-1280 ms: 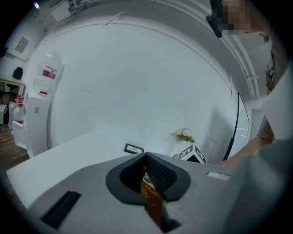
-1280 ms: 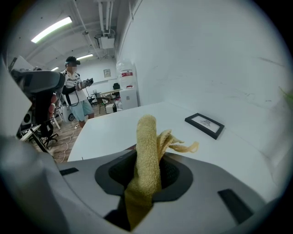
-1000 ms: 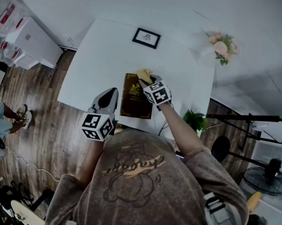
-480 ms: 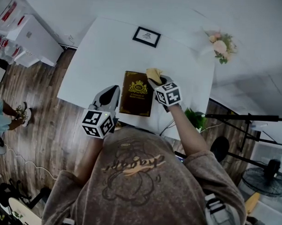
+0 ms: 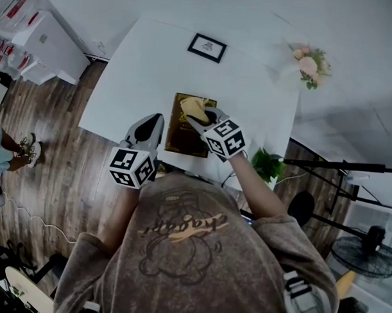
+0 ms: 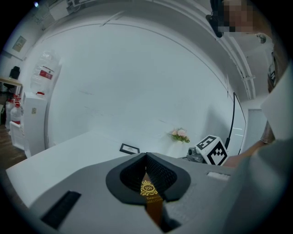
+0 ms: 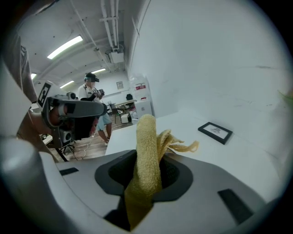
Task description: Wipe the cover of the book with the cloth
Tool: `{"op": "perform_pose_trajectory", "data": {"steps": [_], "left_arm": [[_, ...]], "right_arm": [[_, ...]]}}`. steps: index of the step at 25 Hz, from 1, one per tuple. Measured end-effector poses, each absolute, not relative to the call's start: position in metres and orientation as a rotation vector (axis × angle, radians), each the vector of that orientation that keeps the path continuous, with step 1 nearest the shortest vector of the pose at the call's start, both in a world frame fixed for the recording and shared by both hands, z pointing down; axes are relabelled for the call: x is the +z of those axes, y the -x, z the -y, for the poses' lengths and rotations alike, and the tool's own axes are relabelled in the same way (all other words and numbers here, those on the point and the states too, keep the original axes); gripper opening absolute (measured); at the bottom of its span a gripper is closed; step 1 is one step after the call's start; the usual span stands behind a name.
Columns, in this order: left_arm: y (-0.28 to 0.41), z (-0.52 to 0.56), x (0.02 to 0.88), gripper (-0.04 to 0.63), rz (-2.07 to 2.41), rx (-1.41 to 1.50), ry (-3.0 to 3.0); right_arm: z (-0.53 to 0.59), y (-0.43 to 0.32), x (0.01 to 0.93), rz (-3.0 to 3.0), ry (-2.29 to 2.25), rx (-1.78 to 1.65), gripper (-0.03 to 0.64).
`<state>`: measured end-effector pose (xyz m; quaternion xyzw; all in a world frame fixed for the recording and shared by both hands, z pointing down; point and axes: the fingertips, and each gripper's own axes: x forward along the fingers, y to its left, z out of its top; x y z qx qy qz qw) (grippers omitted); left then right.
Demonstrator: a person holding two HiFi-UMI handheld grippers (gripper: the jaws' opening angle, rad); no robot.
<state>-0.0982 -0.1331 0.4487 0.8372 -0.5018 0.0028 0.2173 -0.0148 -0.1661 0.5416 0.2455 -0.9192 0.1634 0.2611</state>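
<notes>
Left gripper (image 6: 146, 157): jaws pressed together at the tips. The brown book (image 5: 177, 138) lies flat on the white table (image 5: 138, 67), just beside this gripper on its right; its gold crest shows through the slit below the tips.

Right gripper (image 7: 147, 157): jaws pinching the yellow cloth (image 7: 147, 146), which stands up past the tips. Cloth and gripper sit over the book's far end. A framed picture (image 5: 207, 48) lies well beyond both grippers.

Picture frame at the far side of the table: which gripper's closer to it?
Right. The right gripper, shut on the cloth, is over the book, below the picture frame in the head view. The left gripper sits by the book's left edge, farther back.
</notes>
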Motion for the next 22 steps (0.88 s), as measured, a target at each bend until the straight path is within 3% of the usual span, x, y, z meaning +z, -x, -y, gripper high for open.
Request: {"op": "perform_pose_trajectory", "data": {"steps": [22], "left_arm": [[0.127,0.122,0.449,0.003,1.495,-0.024,-2.237]], "right_arm": [[0.073,0.084,0.606,2.364,-0.243,0.462,0.107]]}}
